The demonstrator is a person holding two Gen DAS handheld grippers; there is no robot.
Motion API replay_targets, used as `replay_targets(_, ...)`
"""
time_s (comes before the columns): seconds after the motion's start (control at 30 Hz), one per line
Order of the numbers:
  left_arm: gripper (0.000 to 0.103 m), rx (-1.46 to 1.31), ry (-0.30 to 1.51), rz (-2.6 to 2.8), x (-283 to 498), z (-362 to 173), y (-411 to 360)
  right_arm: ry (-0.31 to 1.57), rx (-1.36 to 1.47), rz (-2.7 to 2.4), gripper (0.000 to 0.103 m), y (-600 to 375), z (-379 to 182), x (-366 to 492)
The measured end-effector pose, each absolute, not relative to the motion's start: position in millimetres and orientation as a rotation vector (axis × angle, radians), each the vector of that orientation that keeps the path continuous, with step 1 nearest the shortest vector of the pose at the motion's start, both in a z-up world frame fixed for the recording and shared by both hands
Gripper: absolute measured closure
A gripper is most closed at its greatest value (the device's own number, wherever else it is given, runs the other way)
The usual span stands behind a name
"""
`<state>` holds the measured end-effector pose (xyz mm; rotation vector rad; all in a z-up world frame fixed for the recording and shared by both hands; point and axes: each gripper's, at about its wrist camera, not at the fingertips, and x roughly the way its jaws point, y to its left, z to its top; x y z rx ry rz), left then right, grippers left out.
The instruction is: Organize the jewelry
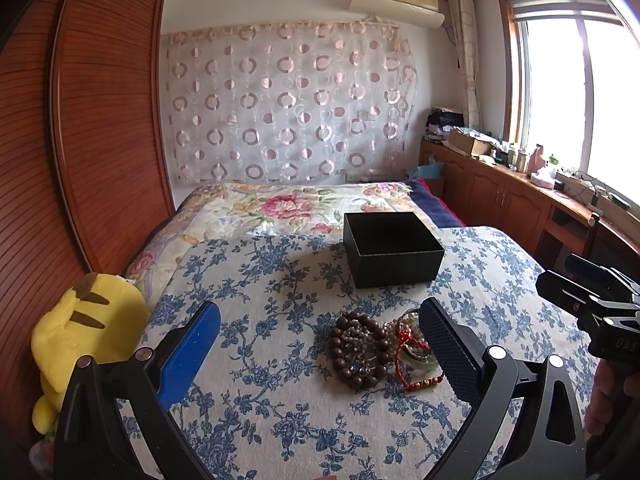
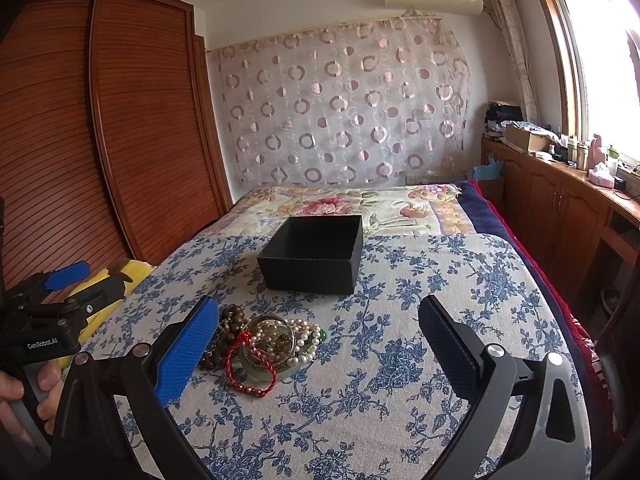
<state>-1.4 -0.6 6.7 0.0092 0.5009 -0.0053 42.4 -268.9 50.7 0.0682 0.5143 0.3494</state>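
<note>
A pile of jewelry (image 1: 378,350) lies on the blue-flowered cloth (image 1: 280,288): a dark wooden bead bracelet (image 1: 352,350), a red string bracelet (image 2: 250,364), a pearl strand (image 2: 292,338) and a pale bangle. An open black box (image 1: 390,248) stands behind it, empty as far as I can see. My left gripper (image 1: 320,350) is open above the cloth, the pile lying toward its right finger. My right gripper (image 2: 320,346) is open too, with the pile (image 2: 264,346) beside its left finger. The black box (image 2: 316,254) sits beyond. Each gripper shows at the other view's edge.
A yellow plush toy (image 1: 86,336) lies at the cloth's left edge by a wooden wardrobe (image 1: 100,128). A floral quilt (image 1: 288,208) covers the bed behind. A cluttered wooden cabinet (image 1: 516,192) runs under the window on the right. A hand (image 2: 28,396) holds the left gripper's handle.
</note>
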Motion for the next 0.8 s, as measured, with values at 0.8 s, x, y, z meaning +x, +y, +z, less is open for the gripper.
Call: replay_targets(0.8,0.007,0.007,0.495,-0.004,-1.7,8.0,-1.1,0.512,0.065,0.349,0.002,-268.6,50.3,41.4)
